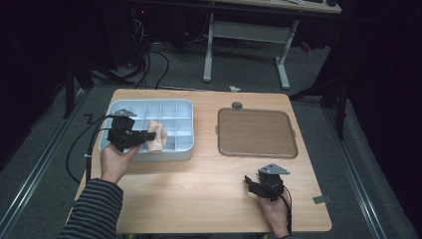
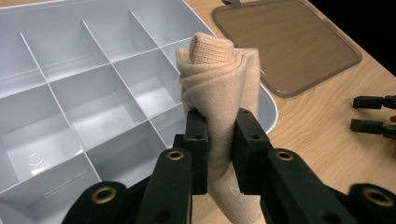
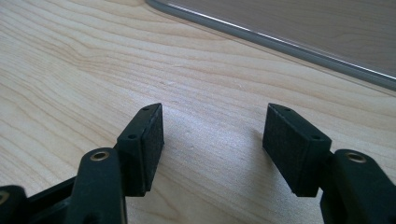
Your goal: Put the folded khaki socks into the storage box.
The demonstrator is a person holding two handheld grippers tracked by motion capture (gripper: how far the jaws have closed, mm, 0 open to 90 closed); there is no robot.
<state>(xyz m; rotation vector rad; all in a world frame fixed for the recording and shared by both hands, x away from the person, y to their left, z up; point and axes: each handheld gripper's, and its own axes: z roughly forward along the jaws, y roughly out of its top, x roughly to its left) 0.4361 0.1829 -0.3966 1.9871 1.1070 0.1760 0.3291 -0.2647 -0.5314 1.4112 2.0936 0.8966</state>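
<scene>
On my wooden table [image 1: 199,189] a flat brown lid [image 1: 257,132] with rounded corners and a pale rim lies to the right of the work, its small tab [image 1: 237,105] at the far edge. A grey scrap of tape [image 1: 321,199] sits at the table's near right corner, and a small white scrap [image 1: 234,89] lies just past the far edge. Beyond my table I see a white-legged desk [image 1: 246,45] on grey carpet, with black cables [image 1: 149,59] trailing over the floor.
</scene>
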